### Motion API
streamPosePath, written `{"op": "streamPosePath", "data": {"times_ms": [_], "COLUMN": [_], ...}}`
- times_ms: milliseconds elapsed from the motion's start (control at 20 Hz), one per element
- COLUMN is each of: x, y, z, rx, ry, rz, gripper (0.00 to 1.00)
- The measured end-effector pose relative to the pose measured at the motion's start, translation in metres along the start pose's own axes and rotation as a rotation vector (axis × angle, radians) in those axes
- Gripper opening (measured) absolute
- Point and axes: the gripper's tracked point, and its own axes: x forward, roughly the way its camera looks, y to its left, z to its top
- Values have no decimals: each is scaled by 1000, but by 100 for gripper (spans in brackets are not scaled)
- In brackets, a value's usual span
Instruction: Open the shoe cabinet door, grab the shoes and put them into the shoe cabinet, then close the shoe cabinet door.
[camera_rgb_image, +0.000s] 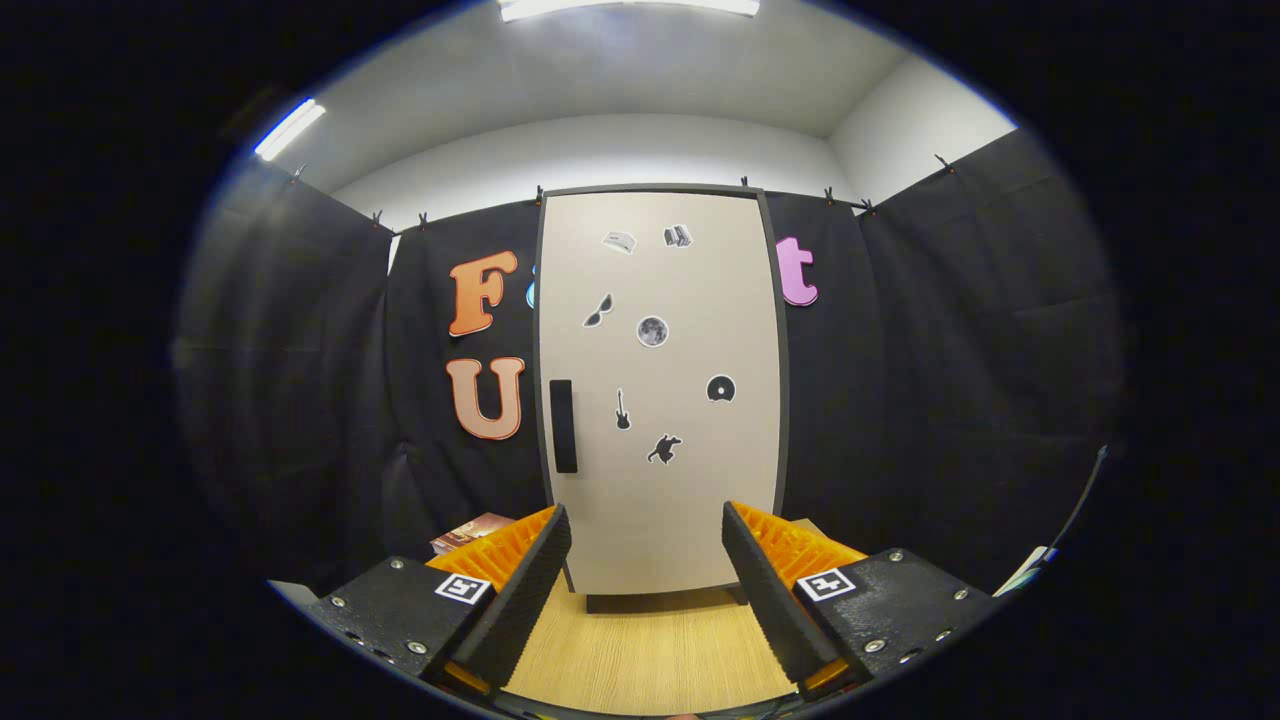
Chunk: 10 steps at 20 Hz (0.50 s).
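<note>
The shoe cabinet (660, 400) stands upright straight ahead on a wooden table (650, 650), beyond my fingers. Its pale door is shut and carries several small stickers. A dark vertical handle (563, 426) sits on the door's left side. My gripper (645, 545) is open, with nothing between its fingers (520, 590), and hangs some way short of the cabinet's foot, roughly centred on the door's lower part.
A brownish flat object (470, 532) lies on the table to the left of the cabinet, partly hidden behind my left finger. A cable (1085, 500) runs along the right wall. Black cloth walls close in the back and both sides.
</note>
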Motion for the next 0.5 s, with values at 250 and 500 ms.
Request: {"op": "streamPosePath", "data": {"times_ms": [250, 500], "x": [-20, -26], "y": [-7, -12], "z": [-14, -17], "rx": [-5, 9], "ry": [36, 40], "rz": [-1, -4], "gripper": [96, 96]}}
